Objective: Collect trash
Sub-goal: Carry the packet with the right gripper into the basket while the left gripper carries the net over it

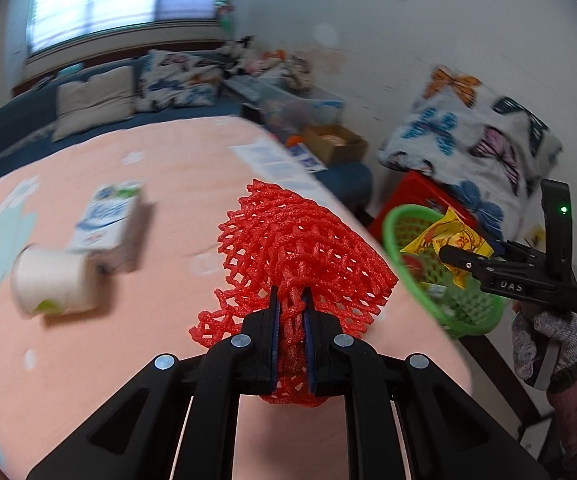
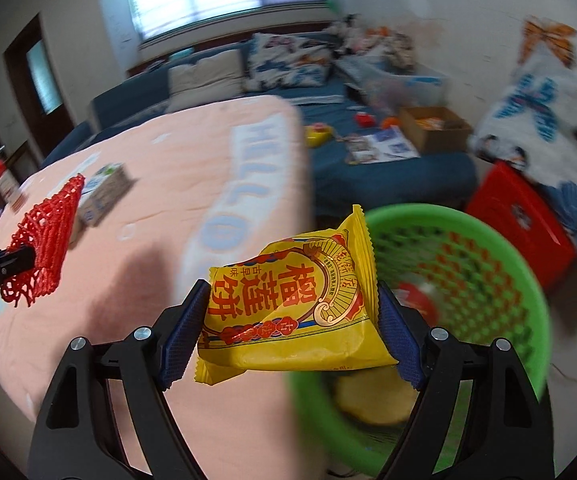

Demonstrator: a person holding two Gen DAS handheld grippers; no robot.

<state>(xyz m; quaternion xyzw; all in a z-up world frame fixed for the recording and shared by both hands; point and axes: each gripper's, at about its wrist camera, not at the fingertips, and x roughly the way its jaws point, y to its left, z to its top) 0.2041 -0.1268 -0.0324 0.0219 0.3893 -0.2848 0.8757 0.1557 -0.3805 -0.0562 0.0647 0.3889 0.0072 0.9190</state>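
My left gripper [image 1: 291, 300] is shut on a red foam fruit net [image 1: 300, 248] and holds it above the pink table [image 1: 128, 344]. The net also shows at the left of the right wrist view [image 2: 48, 240]. My right gripper [image 2: 292, 312] is shut on a yellow snack wrapper [image 2: 300, 304], held over the near rim of a green basket [image 2: 528, 280] that stands beside the table's right edge. In the left wrist view the right gripper [image 1: 468, 264] holds the wrapper [image 1: 452, 240] over the basket [image 1: 472, 320]. Some trash lies in the basket.
A milk carton [image 1: 108, 220] and a white thread spool [image 1: 52, 284] lie on the table at the left. A red crate [image 2: 520, 220] and a butterfly-print blanket [image 1: 476, 136] sit behind the basket. A blue sofa [image 2: 368, 160] with boxes stands beyond.
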